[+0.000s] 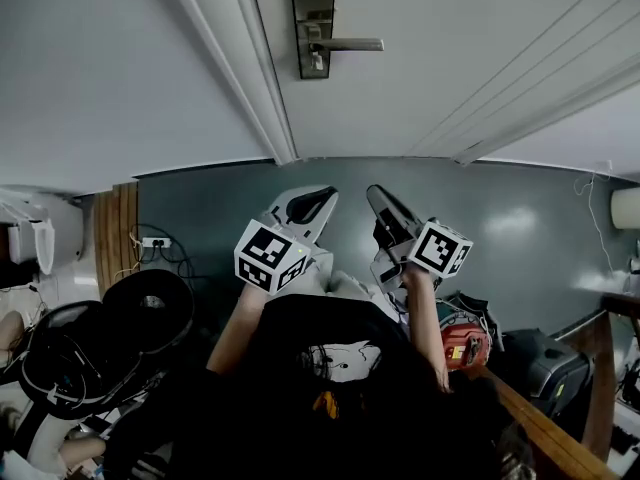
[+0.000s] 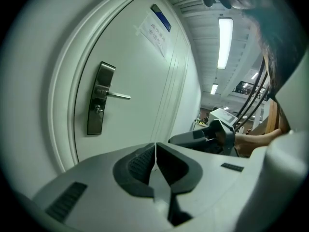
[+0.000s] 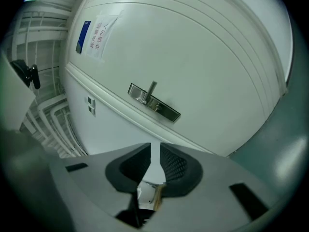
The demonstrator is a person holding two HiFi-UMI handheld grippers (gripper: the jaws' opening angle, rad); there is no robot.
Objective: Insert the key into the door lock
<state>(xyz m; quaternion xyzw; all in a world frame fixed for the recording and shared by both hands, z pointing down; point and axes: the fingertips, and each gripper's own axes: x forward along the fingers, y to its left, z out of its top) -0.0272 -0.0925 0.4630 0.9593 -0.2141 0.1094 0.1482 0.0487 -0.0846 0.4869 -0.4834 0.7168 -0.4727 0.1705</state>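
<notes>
We stand short of the door (image 1: pixel 400 98), its door lock (image 1: pixel 313 26) well apart from both grippers. Our right gripper (image 3: pixel 153 149) pinches what looks like the key (image 3: pixel 150 193) (a metallic glint low between its jaws). The left gripper (image 2: pixel 155 146) is pressed together, empty. Approach and insertion remain.

The floor (image 1: pixel 210 203) is a dull grey-green, with a soft sheen where light falls on it. White walls (image 1: pixel 90 78) rise from it, and a ribbed white trim (image 1: pixel 240 68) runs up them. A strip of wood panelling (image 1: pixel 115 233) stands at the left, with a white power strip (image 1: pixel 155 241) and dark cables (image 1: pixel 178 256) just beside it. Long tube lights (image 2: pixel 225 42) glow on the slatted ceiling (image 2: pixel 203 21). A wooden rail (image 1: pixel 550 438) crosses the right corner.
</notes>
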